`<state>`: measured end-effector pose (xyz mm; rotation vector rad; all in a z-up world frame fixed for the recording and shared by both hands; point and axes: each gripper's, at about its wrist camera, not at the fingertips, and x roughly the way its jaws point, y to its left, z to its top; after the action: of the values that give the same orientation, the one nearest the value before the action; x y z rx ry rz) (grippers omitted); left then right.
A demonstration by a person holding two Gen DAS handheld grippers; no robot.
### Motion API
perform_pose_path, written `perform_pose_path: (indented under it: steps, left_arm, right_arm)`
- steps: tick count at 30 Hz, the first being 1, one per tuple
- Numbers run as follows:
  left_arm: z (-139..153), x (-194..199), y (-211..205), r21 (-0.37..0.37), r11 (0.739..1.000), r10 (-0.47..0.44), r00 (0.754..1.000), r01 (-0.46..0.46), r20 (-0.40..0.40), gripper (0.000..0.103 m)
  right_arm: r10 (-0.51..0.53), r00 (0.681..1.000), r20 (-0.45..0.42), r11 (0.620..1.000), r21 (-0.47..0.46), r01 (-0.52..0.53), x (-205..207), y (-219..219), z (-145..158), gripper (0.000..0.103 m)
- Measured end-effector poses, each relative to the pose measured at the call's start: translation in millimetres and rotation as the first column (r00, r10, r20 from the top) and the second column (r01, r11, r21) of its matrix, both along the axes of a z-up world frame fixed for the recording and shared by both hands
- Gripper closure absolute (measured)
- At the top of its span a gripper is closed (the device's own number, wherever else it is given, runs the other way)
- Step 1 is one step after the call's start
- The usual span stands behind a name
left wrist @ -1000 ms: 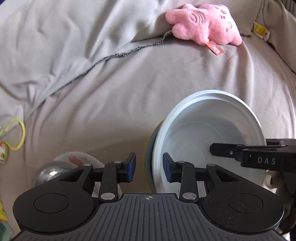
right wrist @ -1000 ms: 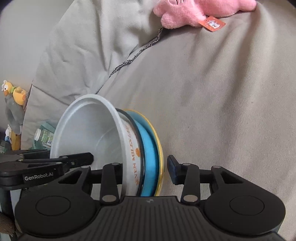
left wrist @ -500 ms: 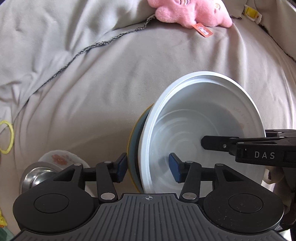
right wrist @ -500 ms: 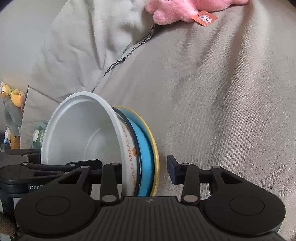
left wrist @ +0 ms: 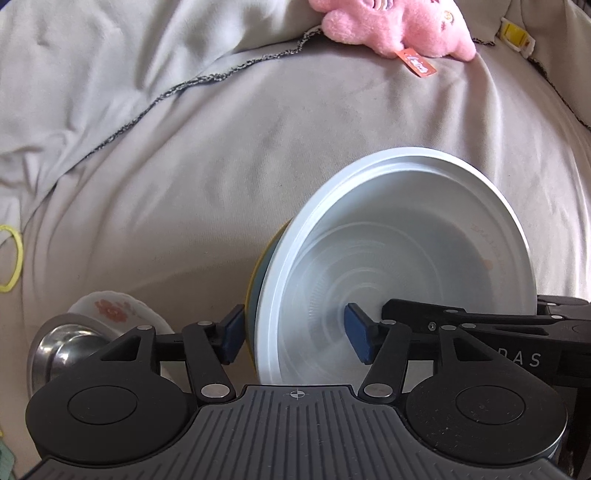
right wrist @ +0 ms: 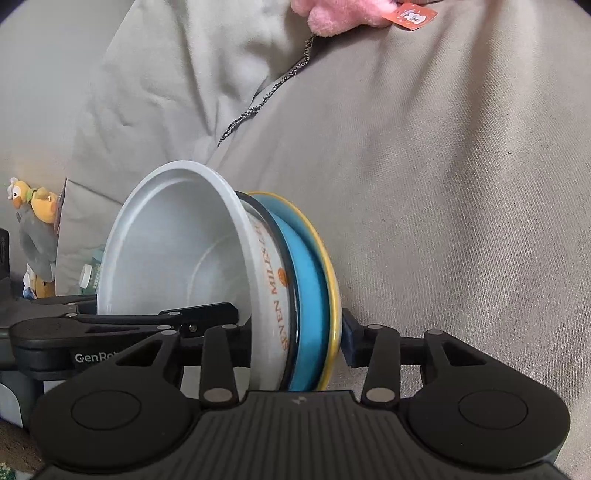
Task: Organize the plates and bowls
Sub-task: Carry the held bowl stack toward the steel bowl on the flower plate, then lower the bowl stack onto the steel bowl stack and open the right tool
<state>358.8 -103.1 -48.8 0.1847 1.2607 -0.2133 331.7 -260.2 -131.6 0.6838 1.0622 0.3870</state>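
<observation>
A white bowl (left wrist: 399,266) with orange lettering is nested in a blue plate with a yellow rim (right wrist: 314,291); the stack stands on edge over the grey bedding. My left gripper (left wrist: 293,338) is open, its fingers on either side of the stack's lower edge, one pad inside the bowl. My right gripper (right wrist: 295,343) straddles the same stack from the other side, its right pad against the yellow rim, its left finger hidden behind the bowl. The bowl also shows in the right wrist view (right wrist: 184,258).
A small flowered white bowl (left wrist: 110,310) and a steel bowl (left wrist: 62,347) lie at lower left. A pink plush toy (left wrist: 395,26) lies at the top. A yellow ring (left wrist: 11,258) lies at the left edge. Stuffed toys (right wrist: 33,229) sit at far left.
My left gripper has opened wider and moved onto the stack's edge, so its fingers now straddle it. The right gripper's right pad has closed in against the yellow rim. The stack looks nearer.
</observation>
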Motion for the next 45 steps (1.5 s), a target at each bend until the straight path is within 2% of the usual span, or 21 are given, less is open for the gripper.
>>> perform_pose_path:
  steps: [3, 16, 25, 30, 33, 40, 45]
  left_arm:
    - [-0.2, 1.1, 4.2, -0.008, 1.0, 0.012, 1.0, -0.012, -0.01, 0.043]
    - [10.3, -7.2, 12.4, 0.011, 0.999, 0.032, 0.999, -0.032, 0.007, 0.043]
    - [58.5, -30.2, 41.5, 0.017, 0.999, 0.041, 0.995, -0.042, 0.087, 0.043]
    - [87.4, -50.5, 87.8, 0.033, 0.995, 0.092, 0.987, -0.098, 0.134, 0.043]
    - [90.9, -63.1, 123.3, 0.037, 0.988, 0.143, 0.98, -0.149, 0.136, 0.044]
    - [58.9, -77.3, 207.6, -0.029, 0.96, 0.279, 0.958, -0.278, 0.06, 0.045]
    - [33.1, -83.4, 231.5, -0.055, 0.959, 0.28, 0.96, -0.279, 0.014, 0.046]
  right_arm:
    - [-0.018, 1.0, -0.002, 1.0, -0.003, 0.018, -13.8, -1.0, 1.1, 0.061]
    - [-0.015, 0.999, -0.036, 1.0, 0.024, 0.016, -14.0, 4.8, 5.1, 0.061]
    - [0.034, 0.999, 0.038, 0.999, 0.015, -0.034, -16.2, 24.1, 47.0, 0.06]
    - [0.111, 0.99, 0.092, 0.993, 0.017, -0.113, -15.0, 65.5, 74.9, 0.059]
    - [0.177, 0.978, 0.106, 0.984, 0.017, -0.18, -12.5, 102.0, 85.0, 0.059]
    - [0.315, 0.947, 0.057, 0.948, -0.064, -0.312, -11.2, 192.9, 77.0, 0.059]
    - [0.365, 0.931, -0.006, 0.924, -0.118, -0.363, -16.9, 226.7, 60.0, 0.059]
